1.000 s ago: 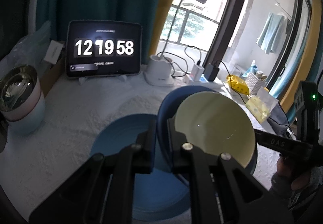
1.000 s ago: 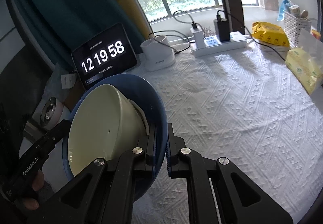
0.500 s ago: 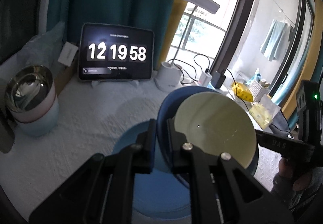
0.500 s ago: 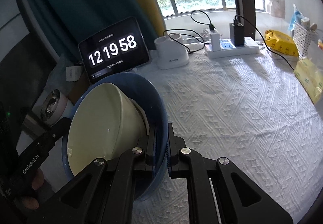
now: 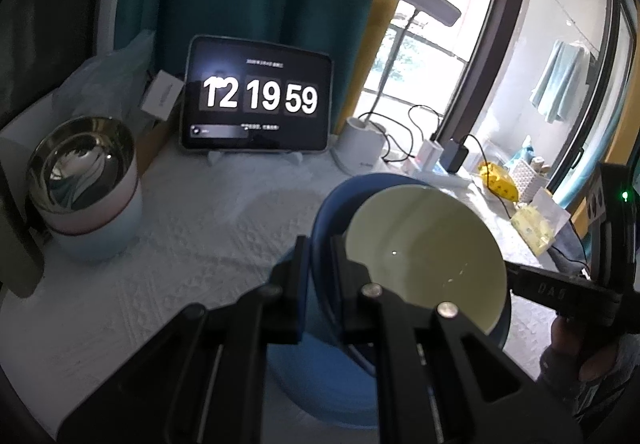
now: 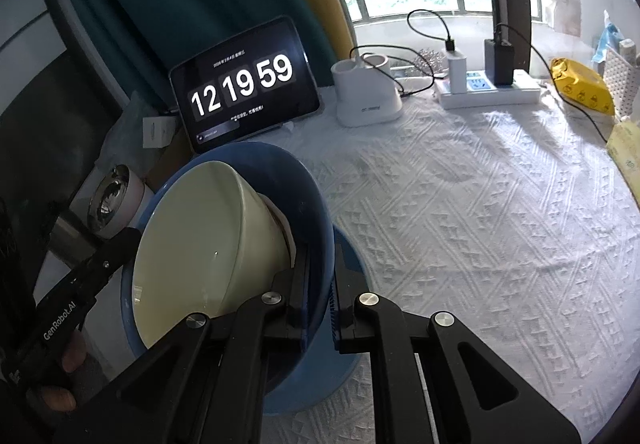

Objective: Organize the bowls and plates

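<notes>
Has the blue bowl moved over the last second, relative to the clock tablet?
Yes. In the right wrist view the blue bowl, clamped by both grippers, has closed toward the tablet; its rim now nearly meets the tablet's bottom edge.

A: What is seen at the lower centre of the frame?

B: The right gripper (image 6: 320, 296) is seen clamped on the rim of a blue bowl (image 6: 316, 211), which is held tilted. A cream bowl (image 6: 200, 244) is nested inside it, its opening turned to the lower left.

A: And at the lower left?

B: The left gripper (image 6: 120, 244) is seen at the opposite rim, gripped by a hand (image 6: 64, 376). Whether its jaws are pressed on the rim cannot be told here.

A: What is shown beneath the bowls?

B: A blue plate (image 6: 344, 360) is laid on the white tablecloth (image 6: 480, 244). Behind, a tablet (image 6: 244, 83) reading 12 19 59 is propped, and 1 steel-lined cup (image 6: 116, 203) is seen at the left.
</notes>
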